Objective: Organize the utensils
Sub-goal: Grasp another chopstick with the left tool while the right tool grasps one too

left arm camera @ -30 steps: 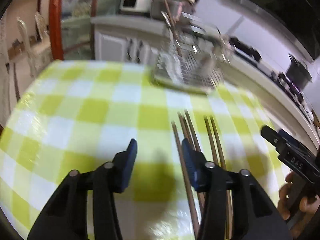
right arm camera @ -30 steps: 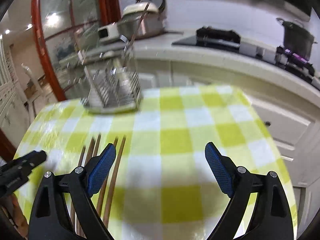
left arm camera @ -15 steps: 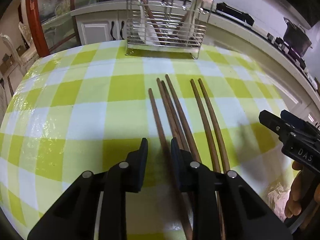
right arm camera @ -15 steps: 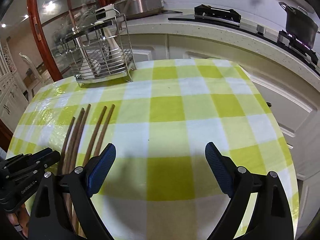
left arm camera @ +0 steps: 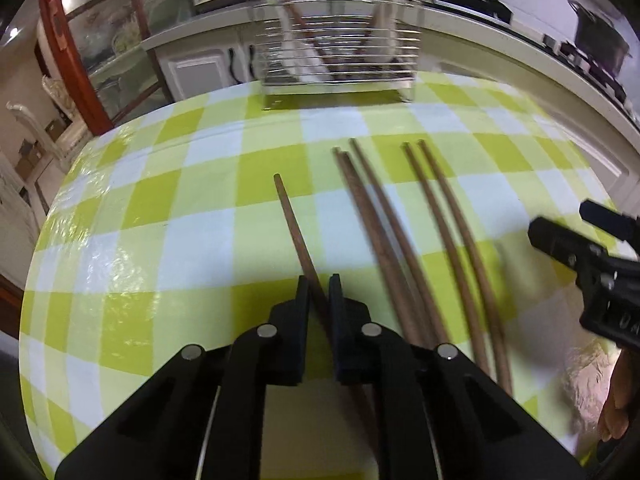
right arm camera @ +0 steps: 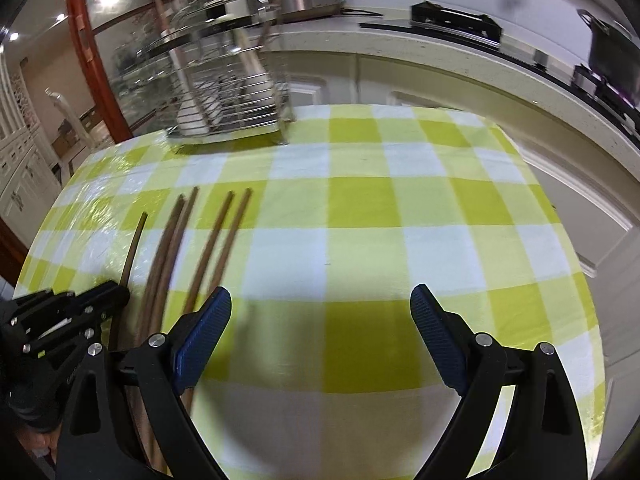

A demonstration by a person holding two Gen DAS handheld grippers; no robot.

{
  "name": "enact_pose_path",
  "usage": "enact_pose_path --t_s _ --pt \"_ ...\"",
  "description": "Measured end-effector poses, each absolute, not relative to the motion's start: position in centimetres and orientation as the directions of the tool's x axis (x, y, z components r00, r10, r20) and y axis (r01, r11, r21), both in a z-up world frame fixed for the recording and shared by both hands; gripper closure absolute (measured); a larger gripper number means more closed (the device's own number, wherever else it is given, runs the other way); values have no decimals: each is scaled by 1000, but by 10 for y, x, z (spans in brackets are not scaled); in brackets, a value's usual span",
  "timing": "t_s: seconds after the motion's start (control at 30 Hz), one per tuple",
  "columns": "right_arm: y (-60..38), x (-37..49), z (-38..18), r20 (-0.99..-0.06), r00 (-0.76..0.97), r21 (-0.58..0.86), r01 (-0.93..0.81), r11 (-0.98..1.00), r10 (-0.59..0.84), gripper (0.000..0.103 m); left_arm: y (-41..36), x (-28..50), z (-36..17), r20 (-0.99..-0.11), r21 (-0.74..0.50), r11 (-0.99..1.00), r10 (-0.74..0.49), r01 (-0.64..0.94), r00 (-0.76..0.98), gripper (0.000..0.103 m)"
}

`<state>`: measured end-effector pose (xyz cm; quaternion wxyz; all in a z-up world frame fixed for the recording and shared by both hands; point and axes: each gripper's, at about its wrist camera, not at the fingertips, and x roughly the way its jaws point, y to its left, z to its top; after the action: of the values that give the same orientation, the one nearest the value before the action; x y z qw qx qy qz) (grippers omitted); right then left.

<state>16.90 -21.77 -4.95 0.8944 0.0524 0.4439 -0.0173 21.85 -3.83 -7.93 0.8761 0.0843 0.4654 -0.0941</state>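
Having just closed, the left gripper (left arm camera: pixel 319 280) fingers now pinch one chopstick (left arm camera: pixel 294 224); right gripper (right arm camera: pixel 320 300) stays wide.

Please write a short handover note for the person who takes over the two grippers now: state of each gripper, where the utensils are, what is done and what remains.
Left gripper: jaws have just closed on the leftmost chopstick.
Right gripper: open, holding nothing, above the checked tablecloth.
Four other chopsticks lie on the cloth, in two pairs.
Wire rack stands at the far edge and seems to hold some utensils already.
Left: likely carry the gripped chopstick to the rack, then the other four.
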Motion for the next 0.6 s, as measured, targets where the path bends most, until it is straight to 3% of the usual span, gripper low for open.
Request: enact_pose_path --t_s 0.17,0.4,0.6 --pt "-200 178 -55 -810 586 56 66 996 7 18 -8 226 -79 -827 54 981 -62 189 559 93" --pt "-188 189 -63 -830 558 28 72 997 -17 30 19 230 -78 -820 36 988 -55 147 570 93" --pt "-181 195 -66 -835 550 18 65 998 -21 34 25 229 -78 -815 39 989 -52 145 577 93"
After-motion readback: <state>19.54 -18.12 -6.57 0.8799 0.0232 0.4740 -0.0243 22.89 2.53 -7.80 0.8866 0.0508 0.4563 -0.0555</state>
